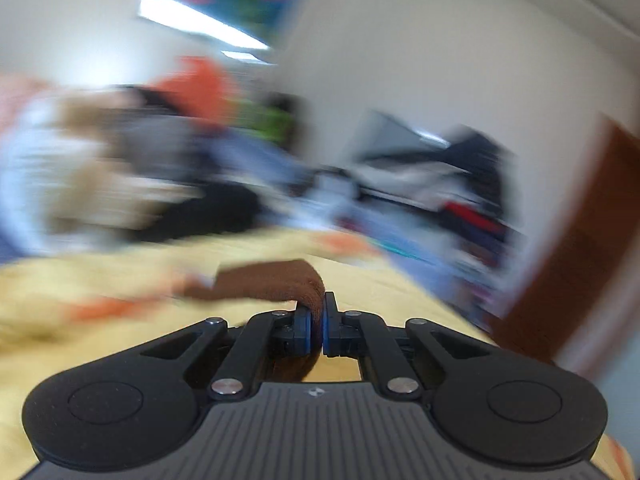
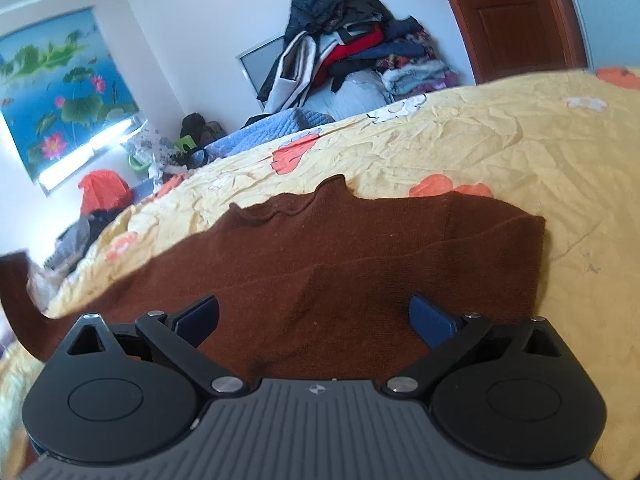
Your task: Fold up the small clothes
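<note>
A small brown knit sweater (image 2: 360, 256) lies on the yellow flowered bedspread (image 2: 500, 144), collar away from me. My right gripper (image 2: 314, 316) is open just above its lower middle, holding nothing. One sleeve (image 2: 20, 304) is lifted off the bed at the far left of the right wrist view. In the blurred left wrist view my left gripper (image 1: 317, 320) is shut on that brown sleeve (image 1: 264, 280), which drapes over the fingers and trails to the left above the bedspread (image 1: 100, 340).
A heap of clothes (image 2: 352, 48) is piled against the far wall beside a brown door (image 2: 516, 16). A blue quilted blanket (image 2: 272, 128) and more clutter with an orange item (image 2: 104, 192) lie past the bed's far edge.
</note>
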Available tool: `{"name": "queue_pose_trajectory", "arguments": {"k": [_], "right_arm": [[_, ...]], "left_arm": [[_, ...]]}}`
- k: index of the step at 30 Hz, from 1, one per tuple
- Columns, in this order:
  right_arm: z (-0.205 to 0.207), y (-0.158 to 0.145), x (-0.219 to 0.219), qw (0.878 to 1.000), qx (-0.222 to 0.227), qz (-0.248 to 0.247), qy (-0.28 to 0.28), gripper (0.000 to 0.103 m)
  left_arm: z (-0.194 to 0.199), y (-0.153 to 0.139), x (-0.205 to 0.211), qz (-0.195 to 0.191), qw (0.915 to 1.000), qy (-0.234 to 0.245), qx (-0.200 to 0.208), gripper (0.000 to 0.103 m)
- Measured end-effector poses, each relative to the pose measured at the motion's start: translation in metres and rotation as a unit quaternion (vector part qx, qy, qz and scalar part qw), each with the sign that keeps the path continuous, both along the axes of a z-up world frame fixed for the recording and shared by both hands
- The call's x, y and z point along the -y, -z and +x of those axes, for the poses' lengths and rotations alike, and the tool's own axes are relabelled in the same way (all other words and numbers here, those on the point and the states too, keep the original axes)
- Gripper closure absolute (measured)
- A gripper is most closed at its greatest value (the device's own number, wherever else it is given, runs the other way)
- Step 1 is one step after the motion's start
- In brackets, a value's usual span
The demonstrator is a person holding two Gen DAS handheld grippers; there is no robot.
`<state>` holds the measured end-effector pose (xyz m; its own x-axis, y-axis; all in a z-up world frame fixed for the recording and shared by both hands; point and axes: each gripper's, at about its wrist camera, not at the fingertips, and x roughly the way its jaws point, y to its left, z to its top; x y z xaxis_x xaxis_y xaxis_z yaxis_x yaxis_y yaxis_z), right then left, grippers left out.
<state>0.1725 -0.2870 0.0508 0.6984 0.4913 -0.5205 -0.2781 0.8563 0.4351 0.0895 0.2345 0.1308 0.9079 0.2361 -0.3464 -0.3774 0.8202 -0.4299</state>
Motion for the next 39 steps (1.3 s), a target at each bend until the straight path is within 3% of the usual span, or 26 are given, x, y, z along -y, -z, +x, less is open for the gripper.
{"name": "queue_pose_trajectory", "arguments": {"k": [2,3,4,5,6,7,8,9,12,15,18,21,24,26,27,28,29,32,37,39], "right_arm": [[0.005,-0.007,0.013,0.996,-0.041,0.07,0.029,0.002],[0.007,-0.01,0.021,0.99,-0.06,0.118,0.043,0.001],[0.007,-0.013,0.031,0.982,-0.071,0.167,0.052,0.0],[0.007,-0.015,0.038,0.975,-0.073,0.202,0.056,0.0],[0.006,-0.018,0.044,0.971,-0.074,0.221,0.059,0.0],[0.006,-0.02,0.048,0.969,-0.08,0.227,0.06,0.0],[0.006,-0.021,0.051,0.968,-0.09,0.225,0.058,0.0],[0.005,-0.02,0.054,0.969,-0.101,0.219,0.056,0.0],[0.002,-0.013,0.06,0.968,-0.131,0.211,0.046,0.0],[0.003,-0.005,0.055,0.968,-0.156,0.194,0.031,0.0],[0.004,-0.008,0.045,0.974,-0.153,0.162,0.028,0.001],[0.013,-0.014,0.04,0.975,-0.161,0.144,0.052,0.002],[0.026,-0.011,0.036,0.973,-0.175,0.135,0.059,0.002],[0.032,-0.012,0.028,0.977,-0.174,0.112,0.057,0.008],[0.035,-0.013,0.024,0.978,-0.174,0.099,0.053,0.022],[0.038,-0.013,0.02,0.98,-0.177,0.084,0.046,0.058],[0.041,-0.012,0.017,0.978,-0.19,0.07,0.041,0.082],[0.039,-0.015,0.017,0.981,-0.183,0.064,0.031,0.086],[0.015,-0.072,0.053,0.987,-0.085,0.135,0.024,0.086],[0.012,-0.076,0.085,0.985,-0.075,0.145,0.054,0.086]], "left_arm": [[0.015,-0.004,0.075,-0.003,0.9936,0.112,0.015,0.098],[0.02,-0.002,0.113,-0.012,0.9825,0.185,0.017,0.096],[0.025,0.004,0.148,-0.024,0.9637,0.266,0.015,0.093],[0.03,0.012,0.18,-0.031,0.9392,0.342,0.002,0.081],[0.031,0.021,0.206,-0.028,0.9181,0.395,-0.016,0.062],[0.029,0.03,0.225,-0.015,0.9043,0.425,-0.035,0.046],[0.025,0.039,0.238,0.005,0.9009,0.431,-0.052,0.017],[0.017,0.048,0.245,0.031,0.9069,0.416,-0.061,0.007],[-0.007,0.067,0.235,0.077,0.9222,0.374,-0.06,0.007],[-0.022,0.079,0.197,0.049,0.9396,0.33,-0.075,0.007],[-0.03,0.09,0.163,0.027,0.9588,0.267,-0.093,0.007],[-0.037,0.096,0.129,-0.009,0.9711,0.215,-0.104,0.007],[-0.045,0.099,0.106,-0.038,0.975,0.193,-0.104,0.007],[-0.045,0.1,0.101,-0.035,0.976,0.188,-0.104,0.007],[-0.044,0.099,0.101,-0.033,0.9761,0.189,-0.102,0.007],[-0.045,0.098,0.101,-0.031,0.9762,0.191,-0.098,0.007],[-0.045,0.097,0.1,-0.029,0.9765,0.191,-0.095,0.007],[-0.048,0.091,0.102,-0.016,0.9775,0.192,-0.084,0.007],[-0.053,0.074,0.088,0.014,0.9816,0.182,-0.057,0.007],[-0.049,0.073,0.075,0.006,0.9837,0.17,-0.058,0.007]]}}
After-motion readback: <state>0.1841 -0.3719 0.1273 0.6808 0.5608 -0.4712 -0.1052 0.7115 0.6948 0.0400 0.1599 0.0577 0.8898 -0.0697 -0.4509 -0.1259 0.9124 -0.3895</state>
